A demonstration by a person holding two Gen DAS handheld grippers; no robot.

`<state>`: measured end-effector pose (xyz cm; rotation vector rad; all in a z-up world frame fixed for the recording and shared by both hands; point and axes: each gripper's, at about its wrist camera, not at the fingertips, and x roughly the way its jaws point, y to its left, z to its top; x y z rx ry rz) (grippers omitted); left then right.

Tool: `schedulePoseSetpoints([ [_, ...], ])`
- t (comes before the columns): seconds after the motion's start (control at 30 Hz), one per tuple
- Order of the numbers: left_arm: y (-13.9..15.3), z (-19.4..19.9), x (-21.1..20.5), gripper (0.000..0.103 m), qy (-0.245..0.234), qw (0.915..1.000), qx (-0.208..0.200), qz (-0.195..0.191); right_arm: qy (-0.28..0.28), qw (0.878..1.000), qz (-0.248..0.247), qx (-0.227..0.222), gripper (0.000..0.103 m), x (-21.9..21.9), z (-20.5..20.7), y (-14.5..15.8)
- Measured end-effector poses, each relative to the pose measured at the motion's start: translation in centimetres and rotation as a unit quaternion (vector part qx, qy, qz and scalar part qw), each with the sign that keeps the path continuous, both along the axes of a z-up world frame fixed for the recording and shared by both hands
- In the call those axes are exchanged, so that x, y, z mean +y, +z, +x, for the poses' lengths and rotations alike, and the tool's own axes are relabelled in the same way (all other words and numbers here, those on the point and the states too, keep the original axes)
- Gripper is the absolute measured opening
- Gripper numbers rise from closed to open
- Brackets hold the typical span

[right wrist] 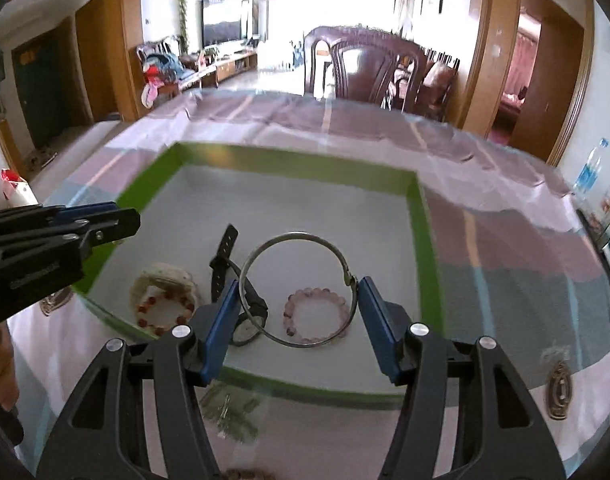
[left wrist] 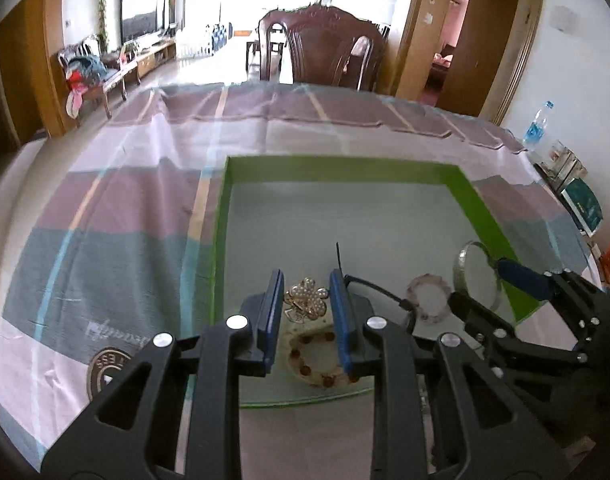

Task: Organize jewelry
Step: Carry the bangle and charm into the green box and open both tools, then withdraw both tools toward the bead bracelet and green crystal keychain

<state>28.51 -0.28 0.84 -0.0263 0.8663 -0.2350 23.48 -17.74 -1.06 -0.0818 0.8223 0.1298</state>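
Note:
A green-walled box (left wrist: 457, 184) (right wrist: 425, 240) with a grey floor lies on the striped tablecloth. My left gripper (left wrist: 307, 300) is shut on a gold pearl flower brooch (left wrist: 307, 298), held above a white bracelet with red beads (left wrist: 317, 356) (right wrist: 161, 300). My right gripper (right wrist: 297, 304) is shut on a silver bangle (right wrist: 297, 288) (left wrist: 475, 274), held over the box. Below it lie a pink bead bracelet (right wrist: 317, 314) (left wrist: 427, 298) and a black-strapped watch (right wrist: 241, 312).
A greenish chain (right wrist: 229, 408) lies on the cloth in front of the box. A bronze pendant (right wrist: 559, 390) lies at the right. A round dark medallion (left wrist: 107, 368) lies at the left of the box. A water bottle (left wrist: 539, 122) stands at the far right edge. Chairs (left wrist: 321, 48) stand beyond the table.

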Motion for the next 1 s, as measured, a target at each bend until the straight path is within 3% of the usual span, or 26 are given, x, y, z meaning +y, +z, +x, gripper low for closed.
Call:
schedulePoseSetpoints([
  [0.07, -0.5, 0.1, 0.1, 0.029, 0.001, 1.0000, 0.004, -0.003, -0.001, 1.000, -0.003, 0.003, 0.061, 0.1, 0.1, -0.5],
  [0.1, -0.5, 0.1, 0.3, 0.047, 0.005, 1.0000, 0.001, -0.008, -0.002, 1.000, -0.004, 0.002, 0.064, 0.2, 0.1, -0.5],
  [0.17, -0.2, -0.3, 0.6, 0.057, 0.015, 0.9998, -0.011, -0.012, -0.004, 1.000, 0.002, -0.005, 0.069, -0.3, -0.7, 0.2],
  [0.37, 1.4, -5.5, 1.2, 0.057, 0.010, 0.9997, -0.022, -0.005, -0.005, 0.999, 0.022, -0.023, 0.069, -3.1, -6.6, 2.5],
  [0.57, -0.9, -10.2, -1.1, 0.057, -0.036, 0.9992, -0.003, 0.019, 0.007, 0.999, -0.027, 0.038, 0.067, -3.6, -10.8, -1.6],
  [0.8, -4.2, -9.4, -5.0, 0.056, -0.069, 0.9964, 0.035, 0.034, 0.011, 0.997, -0.015, 0.070, 0.067, -3.1, -13.4, -4.2],
  [1.0, -7.0, -7.3, -7.3, 0.056, -0.053, 0.9943, 0.063, 0.068, 0.010, 0.996, 0.007, 0.086, 0.067, -2.9, -14.3, -5.3],
])
